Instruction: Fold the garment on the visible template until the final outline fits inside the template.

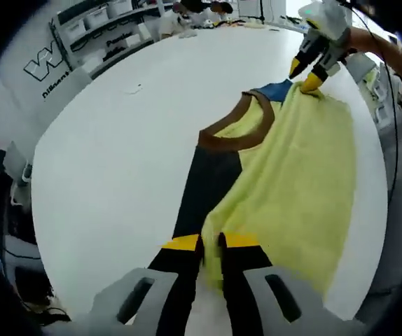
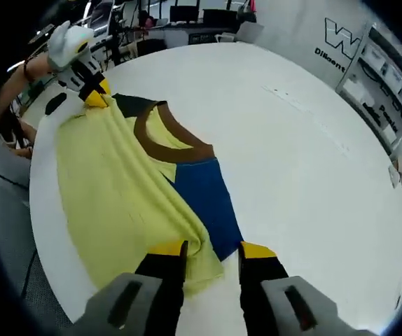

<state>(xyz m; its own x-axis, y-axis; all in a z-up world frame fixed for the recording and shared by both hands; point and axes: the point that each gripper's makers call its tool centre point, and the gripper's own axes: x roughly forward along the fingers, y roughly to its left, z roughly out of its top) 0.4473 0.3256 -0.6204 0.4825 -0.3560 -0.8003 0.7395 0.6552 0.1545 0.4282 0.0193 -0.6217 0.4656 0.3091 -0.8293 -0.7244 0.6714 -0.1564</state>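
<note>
A yellow garment [image 1: 299,175] [image 2: 110,182] with a brown collar [image 1: 239,129] [image 2: 169,143] lies spread on the white table [image 1: 117,154] [image 2: 292,161]. A dark blue panel [image 1: 211,185] [image 2: 204,196], which looks like the template, shows from under it on both sides of the collar. My left gripper [image 1: 211,245] [image 2: 92,91] is shut on a bunched fold of the yellow cloth at one corner. At the opposite corner, my right gripper [image 2: 211,250] [image 1: 305,75] has its jaws apart, with the hem lying between them against one jaw.
Shelves with white bins [image 1: 96,21] [image 2: 386,91] line the wall beyond the table. A person's arm [image 1: 379,45] [image 2: 19,80] holds the far gripper. The table edge [image 1: 386,231] [image 2: 43,238] runs close along the garment's long side.
</note>
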